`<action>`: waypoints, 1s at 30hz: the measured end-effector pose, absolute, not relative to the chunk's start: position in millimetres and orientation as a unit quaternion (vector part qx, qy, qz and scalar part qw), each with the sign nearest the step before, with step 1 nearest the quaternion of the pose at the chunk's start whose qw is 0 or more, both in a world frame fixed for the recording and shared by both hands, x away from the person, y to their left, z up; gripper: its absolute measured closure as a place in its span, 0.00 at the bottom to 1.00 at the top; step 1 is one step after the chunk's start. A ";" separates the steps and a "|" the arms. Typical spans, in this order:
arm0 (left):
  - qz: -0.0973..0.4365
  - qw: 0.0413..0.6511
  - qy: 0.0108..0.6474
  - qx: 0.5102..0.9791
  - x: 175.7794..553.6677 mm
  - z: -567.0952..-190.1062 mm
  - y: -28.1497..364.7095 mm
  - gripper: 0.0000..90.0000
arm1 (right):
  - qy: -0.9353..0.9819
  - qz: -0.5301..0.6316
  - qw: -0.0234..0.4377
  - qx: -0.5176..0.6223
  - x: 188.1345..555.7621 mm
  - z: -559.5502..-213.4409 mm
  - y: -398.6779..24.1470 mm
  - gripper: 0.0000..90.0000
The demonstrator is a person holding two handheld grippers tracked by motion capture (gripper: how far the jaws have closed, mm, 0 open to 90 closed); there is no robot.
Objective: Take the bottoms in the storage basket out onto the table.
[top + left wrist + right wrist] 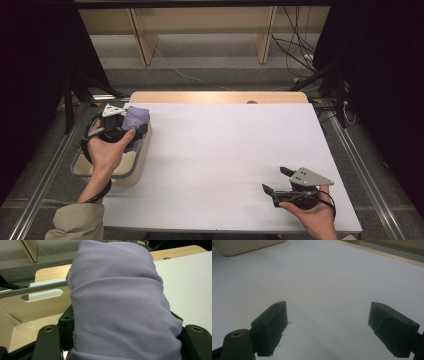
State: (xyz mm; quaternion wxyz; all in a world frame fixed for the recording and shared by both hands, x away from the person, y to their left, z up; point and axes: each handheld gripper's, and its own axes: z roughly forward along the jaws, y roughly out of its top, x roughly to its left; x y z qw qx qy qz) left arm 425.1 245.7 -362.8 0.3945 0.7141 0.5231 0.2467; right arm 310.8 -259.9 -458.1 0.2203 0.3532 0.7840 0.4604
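My left gripper (129, 126) is shut on a bundled lavender cloth (136, 118) above the far end of a beige bin (131, 172) at the table's left edge. In the left gripper view the cloth (117, 300) bulges up between the black jaws of the left gripper (122, 323), hiding the fingertips. The bin's wall with a slot handle (41, 295) lies just beyond. My right gripper (273, 179) rests near the front right of the white table top (215, 150). The right gripper (328, 310) stands open with nothing between its fingers.
A wooden strip (220, 96) runs along the table's far edge, with shelving legs and cables on the floor beyond. Metal rails (360, 165) flank the table. A corner of the beige bin (244, 246) appears far off in the right gripper view.
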 end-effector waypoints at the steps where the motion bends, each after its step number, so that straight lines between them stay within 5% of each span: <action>1: 0.246 0.397 0.523 0.713 425.0 -362.6 244.7 0.37 | 0.784 0.461 0.220 0.354 310.8 -458.1 -259.8 0.18; 30: 0.229 0.410 0.509 0.721 420.1 -360.0 227.1 0.37 | 0.783 0.462 0.221 0.354 310.7 -458.0 -259.8 0.18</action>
